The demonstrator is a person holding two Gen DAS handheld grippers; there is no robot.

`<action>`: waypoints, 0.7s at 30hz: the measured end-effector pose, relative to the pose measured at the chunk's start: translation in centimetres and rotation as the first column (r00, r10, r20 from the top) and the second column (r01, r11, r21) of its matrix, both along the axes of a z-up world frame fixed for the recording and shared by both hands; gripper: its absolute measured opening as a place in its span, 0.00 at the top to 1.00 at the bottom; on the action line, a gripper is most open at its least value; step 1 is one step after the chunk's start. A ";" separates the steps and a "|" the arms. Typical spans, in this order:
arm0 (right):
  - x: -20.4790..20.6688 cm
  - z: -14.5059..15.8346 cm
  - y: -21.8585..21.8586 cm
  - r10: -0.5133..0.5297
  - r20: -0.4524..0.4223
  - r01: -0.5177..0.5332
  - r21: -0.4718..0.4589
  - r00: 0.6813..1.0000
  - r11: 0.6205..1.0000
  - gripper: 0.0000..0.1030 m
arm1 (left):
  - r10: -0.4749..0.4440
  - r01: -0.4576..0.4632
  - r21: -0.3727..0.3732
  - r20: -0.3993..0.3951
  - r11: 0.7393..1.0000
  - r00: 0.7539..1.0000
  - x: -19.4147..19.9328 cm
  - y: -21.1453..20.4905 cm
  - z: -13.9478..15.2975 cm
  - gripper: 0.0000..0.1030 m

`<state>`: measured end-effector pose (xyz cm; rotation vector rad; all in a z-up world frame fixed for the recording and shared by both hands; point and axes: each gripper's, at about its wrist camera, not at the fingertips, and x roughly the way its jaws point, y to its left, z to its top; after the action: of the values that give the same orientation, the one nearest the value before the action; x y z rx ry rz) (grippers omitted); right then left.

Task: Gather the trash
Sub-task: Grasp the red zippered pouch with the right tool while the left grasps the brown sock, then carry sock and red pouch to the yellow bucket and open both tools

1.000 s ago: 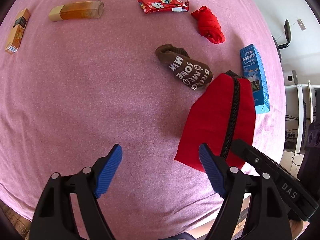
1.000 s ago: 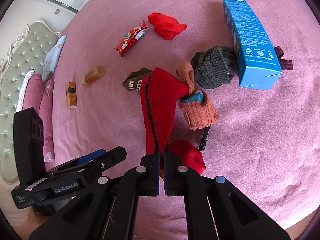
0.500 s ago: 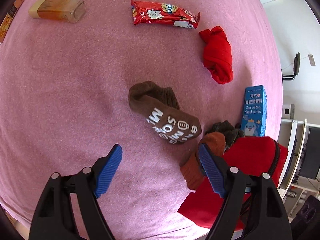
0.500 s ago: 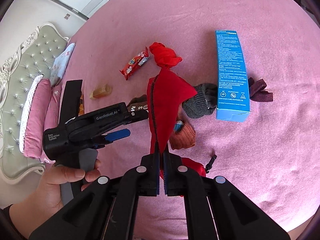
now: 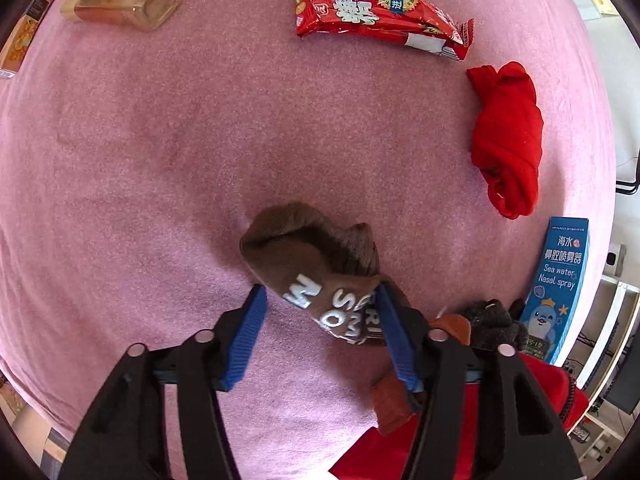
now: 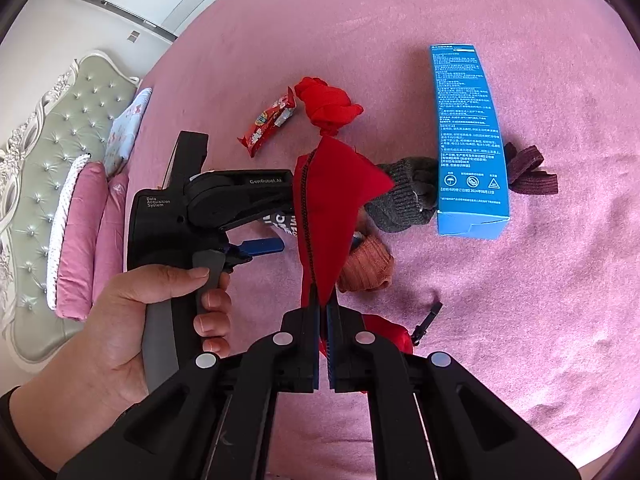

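The left gripper [image 5: 320,332] sits low over the pink bedspread [image 5: 160,160] with its blue pads [image 5: 248,336] either side of the brown lettered sock [image 5: 316,264]; the right pad touches the sock, the left pad shows a sliver of bedspread beside it, so the jaws are spread around the sock rather than pinched on it. Just right of that claw lie an orange sock [image 5: 394,400] and a dark grey sock [image 5: 494,326], crowding that side, with a blue nasal-spray box [image 5: 560,284] beyond them near the bed's edge. Ahead of it the cloth is bare up to a red snack wrapper [image 5: 380,16], a red bundle of cloth [image 5: 506,140] and an amber bottle [image 5: 120,2]. The right gripper [image 6: 323,344] is clamped on the red zip pouch [image 6: 332,204], held up in front of it, zipper running along the pouch's left edge. The left hand [image 6: 120,320] wraps the left tool's handle, to the right claw's left.
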<state>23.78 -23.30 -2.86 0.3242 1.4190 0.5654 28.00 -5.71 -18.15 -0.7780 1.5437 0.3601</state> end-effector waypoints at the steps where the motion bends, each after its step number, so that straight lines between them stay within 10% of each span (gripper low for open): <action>1: -0.1 0.0 0.0 -0.001 -0.001 0.001 0.002 1.000 1.000 0.97 | -0.011 0.011 -0.002 0.015 1.000 1.000 -0.4 0.1 0.3 0.65; 4: -0.6 0.3 0.2 0.002 0.001 -0.002 0.001 1.000 1.000 0.97 | -0.036 0.038 -0.036 0.052 0.999 0.998 -1.3 0.4 0.9 0.90; 21: -8.0 5.1 2.1 -0.050 0.065 0.051 -0.010 0.997 0.999 0.97 | -0.253 0.271 -0.042 0.240 0.962 0.937 -14.1 1.6 10.7 0.91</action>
<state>15.75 -21.18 2.28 0.3286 1.3476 0.5216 13.86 -4.10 -7.48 -0.6361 1.4215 0.0120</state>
